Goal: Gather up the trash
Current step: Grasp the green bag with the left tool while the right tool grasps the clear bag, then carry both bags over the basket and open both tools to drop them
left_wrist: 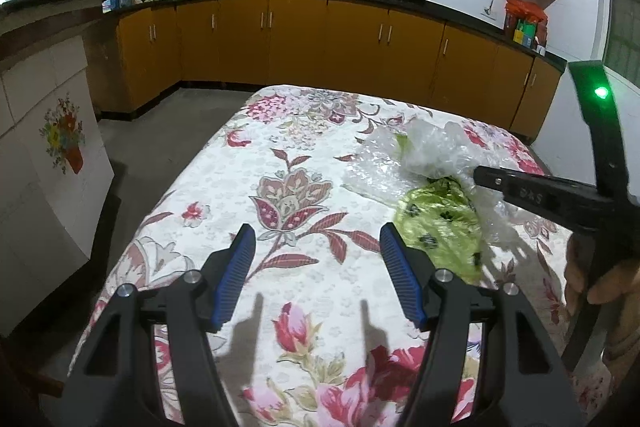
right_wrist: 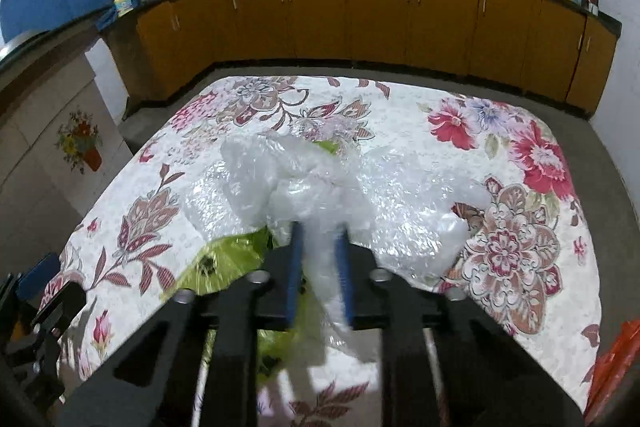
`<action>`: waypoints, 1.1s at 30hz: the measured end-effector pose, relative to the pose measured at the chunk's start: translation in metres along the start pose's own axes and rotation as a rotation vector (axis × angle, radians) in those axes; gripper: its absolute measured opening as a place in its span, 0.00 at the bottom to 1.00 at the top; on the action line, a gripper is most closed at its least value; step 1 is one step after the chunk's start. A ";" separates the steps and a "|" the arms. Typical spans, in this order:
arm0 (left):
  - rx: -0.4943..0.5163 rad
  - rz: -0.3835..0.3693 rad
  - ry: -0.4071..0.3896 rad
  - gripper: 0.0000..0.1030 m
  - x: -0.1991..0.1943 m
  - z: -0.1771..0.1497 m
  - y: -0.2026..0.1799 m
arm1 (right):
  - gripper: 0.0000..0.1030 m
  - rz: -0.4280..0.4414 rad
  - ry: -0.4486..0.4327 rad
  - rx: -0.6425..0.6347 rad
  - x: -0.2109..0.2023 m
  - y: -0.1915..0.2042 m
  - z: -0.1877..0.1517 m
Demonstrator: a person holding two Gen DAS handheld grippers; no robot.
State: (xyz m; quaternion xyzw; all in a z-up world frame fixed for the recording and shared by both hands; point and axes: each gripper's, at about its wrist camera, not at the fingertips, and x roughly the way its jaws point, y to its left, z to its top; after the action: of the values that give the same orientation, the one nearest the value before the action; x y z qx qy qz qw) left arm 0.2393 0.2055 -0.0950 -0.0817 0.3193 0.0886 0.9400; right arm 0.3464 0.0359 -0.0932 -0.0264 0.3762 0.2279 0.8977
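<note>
A desk [right_wrist: 520, 163] draped in a quilted, cream floral cloth with large red and maroon blooms carries the trash. The main piece is a crumpled heap of clear bubble wrap [right_wrist: 304, 183], glossy and dimpled, spreading from the middle of the desk toward its right edge, with a whiter, bunched-up mound on top. Beside and partly under it, toward the near edge, lies a thin, shiny lime-green plastic bag [left_wrist: 436, 231] with small dark printed marks, wrinkled and flattened.

The right gripper [right_wrist: 320, 231] has its blue ribbed fingers [right_wrist: 294, 267] drawn close together, pinching a twisted fold of the clear bubble wrap that runs between them and trails down toward the camera. In the left wrist view its black body reaches in from the right side, tip buried in the plastic.

The left gripper [left_wrist: 316, 239] hangs over the bare floral cloth near the desk's near edge, its blue ribbed fingers [left_wrist: 236, 267] spread wide with nothing between them; the green bag lies just beside its right finger.

Behind the desk stand orange-brown wooden cabinets [left_wrist: 296, 39] under a dark countertop.
</note>
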 end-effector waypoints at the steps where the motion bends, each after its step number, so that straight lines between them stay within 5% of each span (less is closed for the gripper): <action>1: 0.000 -0.004 0.001 0.62 0.001 0.001 -0.001 | 0.07 0.003 -0.009 0.007 -0.004 -0.002 -0.001; 12: 0.067 -0.074 0.040 0.62 0.024 0.013 -0.050 | 0.04 -0.033 -0.164 0.117 -0.080 -0.043 -0.019; 18: 0.108 -0.084 0.126 0.61 0.060 0.016 -0.079 | 0.04 -0.084 -0.166 0.160 -0.097 -0.071 -0.035; 23: 0.127 -0.075 0.244 0.43 0.088 0.004 -0.089 | 0.04 -0.099 -0.143 0.190 -0.099 -0.086 -0.049; 25: 0.135 -0.099 0.244 0.10 0.087 0.004 -0.092 | 0.04 -0.105 -0.138 0.202 -0.101 -0.090 -0.055; 33: 0.160 -0.126 0.175 0.03 0.058 0.000 -0.096 | 0.04 -0.124 -0.167 0.239 -0.125 -0.106 -0.064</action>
State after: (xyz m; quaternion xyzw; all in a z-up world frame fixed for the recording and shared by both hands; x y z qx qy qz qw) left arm 0.3054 0.1187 -0.1213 -0.0336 0.4002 -0.0039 0.9158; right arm 0.2725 -0.1217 -0.0662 0.0766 0.3225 0.1270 0.9349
